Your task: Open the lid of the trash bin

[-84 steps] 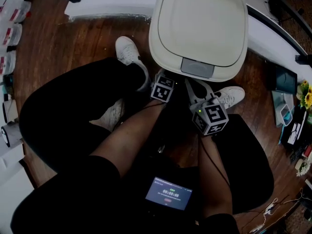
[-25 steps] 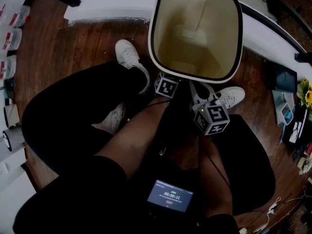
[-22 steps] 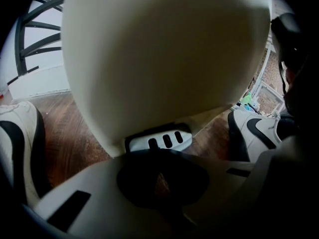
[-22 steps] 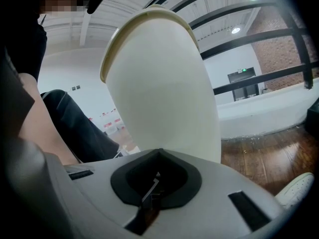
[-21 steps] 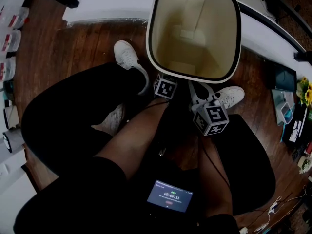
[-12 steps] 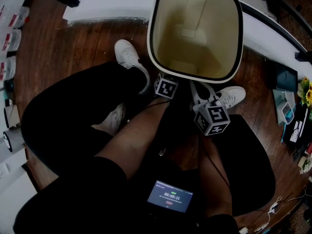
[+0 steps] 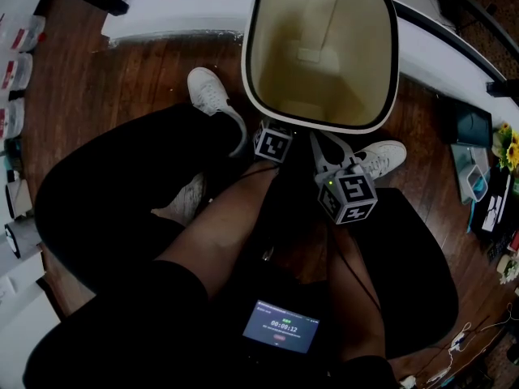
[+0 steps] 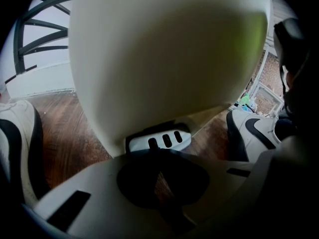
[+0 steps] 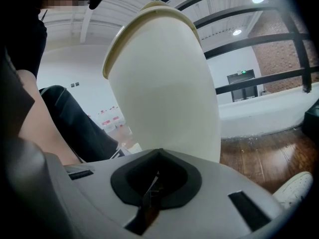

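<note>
- The left shoe (image 7: 209, 91) is planted on the floor (image 7: 146, 71) just left of the bin. This probably braces the seated person as they lean in.
- The left tongs (image 8: 158, 158) are closed with nothing between them. Their joined tips rest on the pedal (image 8: 162, 139) at the foot of the bin. Shut tongs make one stiff point to push with, so they are likely bearing down on the pedal.
- The bin (image 7: 340, 23) stands upright on the floor straight ahead, between the person's feet. Its mouth is uncovered and the inside looks bare. The lid is off the opening, and I judge it tipped up at the far side, where no view shows it clearly. The task looks done for as long as the pedal is held down.
- The right tongs (image 9: 155, 176) are also closed and empty. They hang beside the bin's near wall without touching it, which suggests they are waiting in reserve with no work to do.
- The right shoe (image 7: 388, 156) sits just right of the bin's base, clear of both tongs.
</note>
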A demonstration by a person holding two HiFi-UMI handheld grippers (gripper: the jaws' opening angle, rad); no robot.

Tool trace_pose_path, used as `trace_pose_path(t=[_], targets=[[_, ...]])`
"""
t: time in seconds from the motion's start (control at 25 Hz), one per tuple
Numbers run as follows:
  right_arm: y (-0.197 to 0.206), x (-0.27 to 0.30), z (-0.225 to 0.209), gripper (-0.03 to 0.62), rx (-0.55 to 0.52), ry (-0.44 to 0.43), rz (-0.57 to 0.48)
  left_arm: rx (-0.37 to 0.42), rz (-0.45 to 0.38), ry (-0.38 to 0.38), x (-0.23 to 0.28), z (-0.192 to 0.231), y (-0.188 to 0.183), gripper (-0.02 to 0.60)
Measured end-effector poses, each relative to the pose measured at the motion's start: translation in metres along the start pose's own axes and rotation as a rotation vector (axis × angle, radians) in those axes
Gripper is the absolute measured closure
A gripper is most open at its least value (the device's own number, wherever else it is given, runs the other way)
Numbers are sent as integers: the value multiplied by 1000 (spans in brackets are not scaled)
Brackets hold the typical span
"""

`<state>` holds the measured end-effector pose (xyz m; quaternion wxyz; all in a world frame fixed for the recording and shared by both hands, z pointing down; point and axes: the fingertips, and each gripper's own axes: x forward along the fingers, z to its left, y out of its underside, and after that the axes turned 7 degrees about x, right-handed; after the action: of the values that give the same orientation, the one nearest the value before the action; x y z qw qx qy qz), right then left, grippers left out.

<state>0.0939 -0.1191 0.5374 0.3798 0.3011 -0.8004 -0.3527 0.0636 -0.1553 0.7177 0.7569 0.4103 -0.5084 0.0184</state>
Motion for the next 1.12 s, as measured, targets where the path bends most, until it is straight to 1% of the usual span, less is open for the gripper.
trace_pose_path(t=[0.12,0.32,0.48,0.68,0.92,1.12], targets=[[6,-1,-5,577,3,17,17,6,-9,-1,2,1,0,545],[5,-1,-6,577,1,17,25,15,-15,-8,1,1,-2,545],[7,-1,-7,577,6,16,26,-2,-7,2,0,-1,1,545],[9,-1,-11,577,15,22,34,-7,-7,-31,6,8,11,545],[12,-2,-11,577,18,25,33,-31,-18,-4,5,2,12,546],[12,-3,-13,577,18,33,36,-58,-10,19,4,-2,10,545]])
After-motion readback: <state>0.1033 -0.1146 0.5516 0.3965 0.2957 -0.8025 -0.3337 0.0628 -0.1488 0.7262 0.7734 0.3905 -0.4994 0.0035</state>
